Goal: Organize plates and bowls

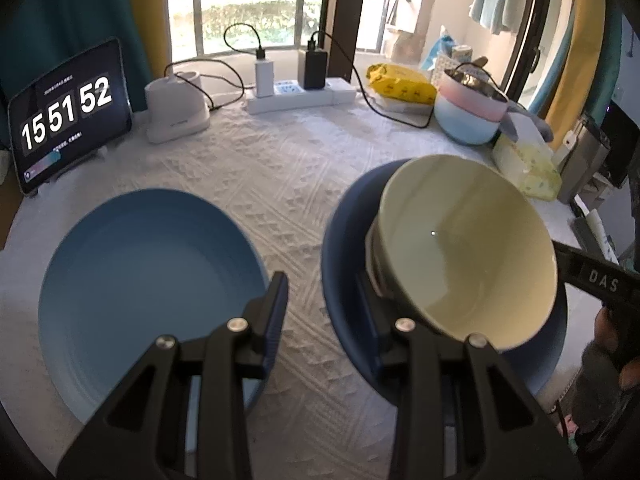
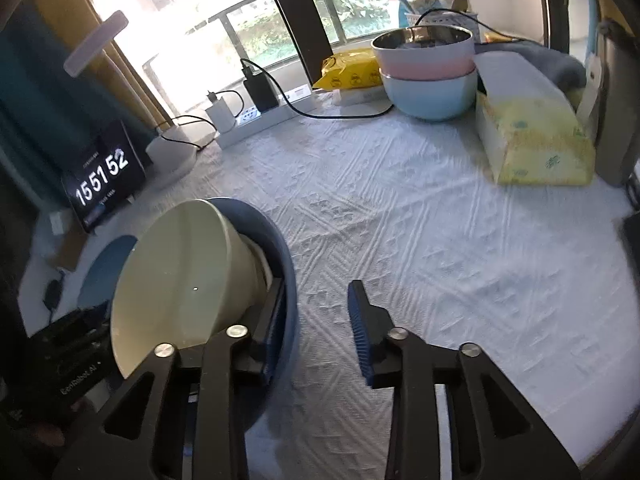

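A light blue plate (image 1: 140, 280) lies on the white tablecloth at the left. To its right a dark blue plate (image 1: 344, 248) holds a cream bowl (image 1: 468, 248) tipped onto its side, with its mouth facing the left wrist camera. My left gripper (image 1: 324, 312) is open and straddles the dark plate's left rim, one finger over the cloth and one inside the plate by the bowl's foot. My right gripper (image 2: 318, 316) is open across the opposite rim of the dark blue plate (image 2: 280, 248). Its left finger sits inside beside the cream bowl (image 2: 180, 272), and its right finger stands clear over the cloth.
A tablet clock (image 1: 68, 116), a white charger base (image 1: 176, 112) and a power strip (image 1: 300, 96) with cables line the back. A pink bowl stacked in a light blue bowl (image 2: 428, 80), a yellow packet (image 1: 400, 80) and a tissue pack (image 2: 532, 136) stand at the back right.
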`<state>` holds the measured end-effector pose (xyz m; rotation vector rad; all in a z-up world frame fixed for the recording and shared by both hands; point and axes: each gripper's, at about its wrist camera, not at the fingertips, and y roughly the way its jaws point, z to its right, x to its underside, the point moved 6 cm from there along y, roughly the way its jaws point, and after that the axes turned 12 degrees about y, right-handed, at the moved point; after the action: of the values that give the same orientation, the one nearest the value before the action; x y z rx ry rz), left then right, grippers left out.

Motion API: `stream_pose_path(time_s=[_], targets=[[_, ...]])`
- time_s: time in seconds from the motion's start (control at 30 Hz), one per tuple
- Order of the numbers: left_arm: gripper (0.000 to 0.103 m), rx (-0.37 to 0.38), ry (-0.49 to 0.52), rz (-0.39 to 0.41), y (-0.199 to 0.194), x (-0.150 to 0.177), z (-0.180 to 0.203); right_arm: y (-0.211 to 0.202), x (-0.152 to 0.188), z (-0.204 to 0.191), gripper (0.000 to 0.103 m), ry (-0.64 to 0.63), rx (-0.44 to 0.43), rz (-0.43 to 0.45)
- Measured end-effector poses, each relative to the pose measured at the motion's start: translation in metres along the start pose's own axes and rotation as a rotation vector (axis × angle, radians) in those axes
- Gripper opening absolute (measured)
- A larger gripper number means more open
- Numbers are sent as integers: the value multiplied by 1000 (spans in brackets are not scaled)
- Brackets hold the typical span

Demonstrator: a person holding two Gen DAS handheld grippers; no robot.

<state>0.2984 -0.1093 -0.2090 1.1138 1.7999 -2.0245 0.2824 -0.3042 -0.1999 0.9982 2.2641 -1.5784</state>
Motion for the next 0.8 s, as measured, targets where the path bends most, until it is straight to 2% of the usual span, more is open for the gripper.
stream_pose_path(time_s=[0.1,0.23,0.4,0.8], targets=[[33,-6,7,23,-1,0,1,0,1,-10,8,-23,4,2],[31,2,-5,47,-1,0,0,2,0,-9,8,6,-9,-2],[14,-3,22,72,-2,-1,8,-1,1,-8,8,26,-16,14],[12,9,0,78,-7,-2,9,-6,4,-9,8,48,-6,38]])
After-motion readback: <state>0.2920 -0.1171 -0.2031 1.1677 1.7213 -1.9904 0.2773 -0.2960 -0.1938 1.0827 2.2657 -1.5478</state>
